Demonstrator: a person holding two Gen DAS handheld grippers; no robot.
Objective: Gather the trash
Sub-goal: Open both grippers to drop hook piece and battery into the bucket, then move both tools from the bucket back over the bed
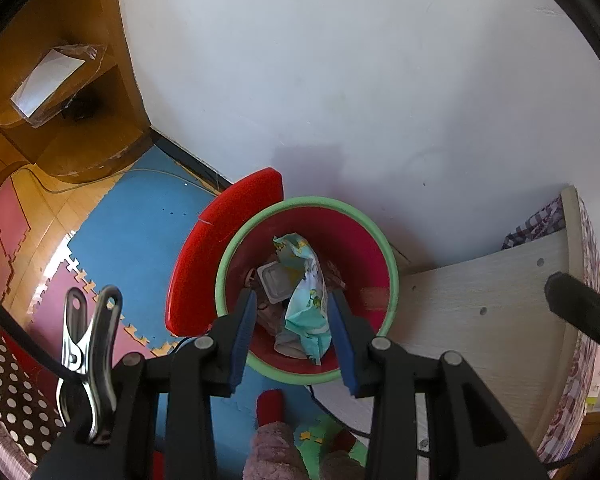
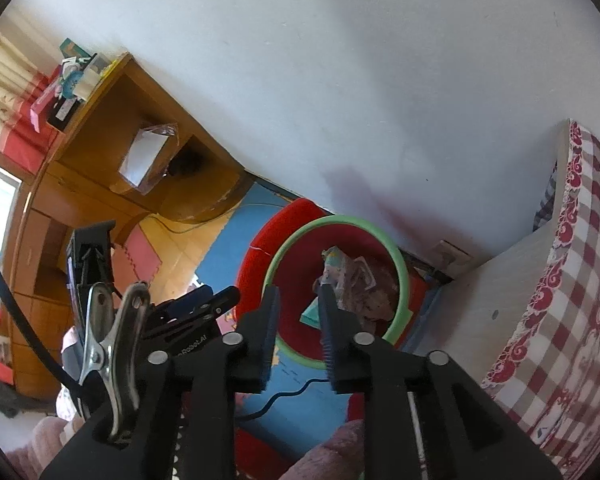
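A red bin with a green rim [image 1: 392, 276] stands on the floor against the wall. Inside it lie a light-blue printed wrapper [image 1: 306, 308], a white plastic cup [image 1: 275, 284] and other scraps. My left gripper [image 1: 293, 294] hovers over the bin's near side, open; there is a gap between its left blue pad and the wrapper below. In the right wrist view my right gripper [image 2: 299, 288] is open with nothing pinched, above the bin's rim [image 2: 404, 280]. Its right finger hides the middle of the wrapper [image 2: 334, 264]. The left gripper [image 2: 220, 296] shows at its left.
A red curved plastic piece [image 1: 220, 240] leans behind the bin. The pale bed board [image 1: 480, 300] and checked bedcover [image 2: 572, 300] close off the right. A wooden cabinet [image 1: 80, 120] stands at upper left. A black cable [image 2: 284, 396] runs over the blue foam mat [image 1: 140, 220].
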